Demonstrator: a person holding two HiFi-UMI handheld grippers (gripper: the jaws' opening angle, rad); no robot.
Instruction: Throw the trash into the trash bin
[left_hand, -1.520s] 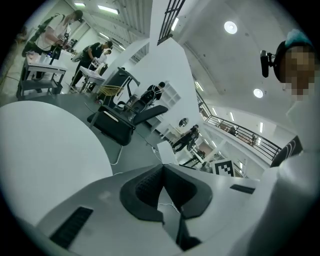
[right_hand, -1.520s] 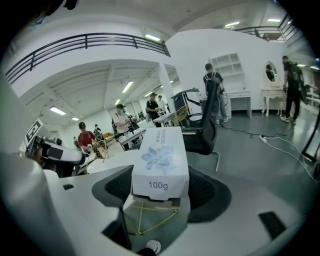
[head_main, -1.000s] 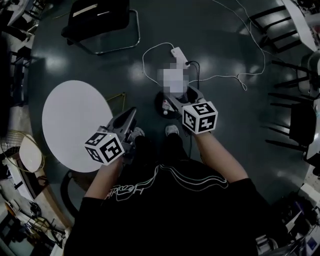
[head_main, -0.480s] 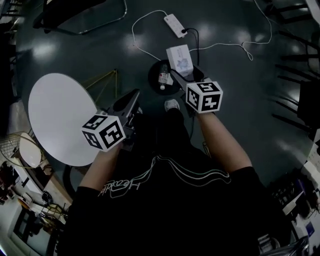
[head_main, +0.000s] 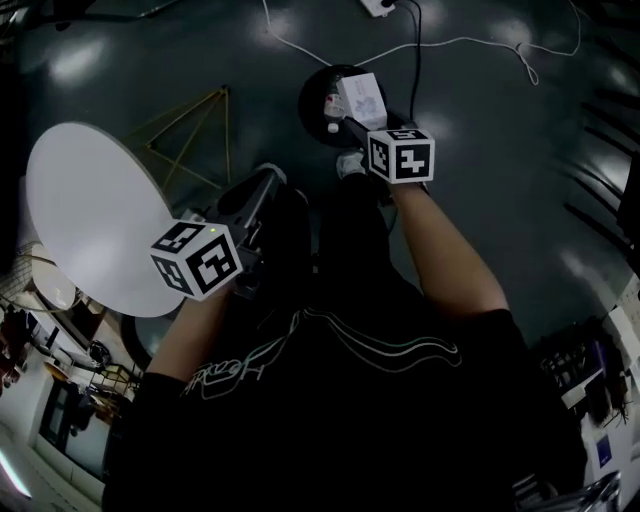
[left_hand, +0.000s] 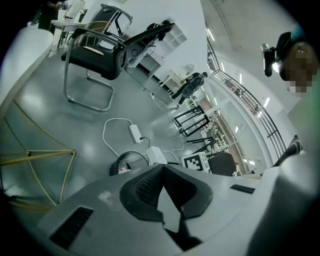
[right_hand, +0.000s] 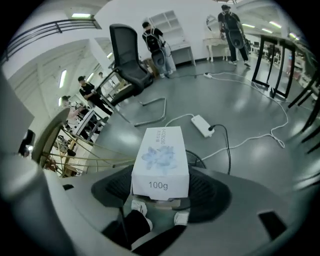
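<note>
The trash is a white carton (right_hand: 160, 162) printed "100g"; my right gripper (right_hand: 161, 196) is shut on its near end. In the head view the carton (head_main: 362, 96) hangs over the right side of the round black trash bin (head_main: 318, 112) on the floor, with the right gripper (head_main: 352, 118) just behind it. Some rubbish lies inside the bin. My left gripper (head_main: 268, 182) is shut on nothing, lower left of the bin and apart from it. The left gripper view shows its closed jaws (left_hand: 162, 172), the bin (left_hand: 126, 163) and the carton (left_hand: 156, 155) beyond.
A white round table (head_main: 90, 220) stands at the left beside a yellow wire frame (head_main: 195, 135). A power strip (right_hand: 202, 125) with cables lies on the floor past the bin. A black chair (left_hand: 100, 45) stands farther off, and people stand at the back.
Both grippers have come down. The right one carried the carton forward and down until it is over the bin. The bin and table have slid closer in the head view.
</note>
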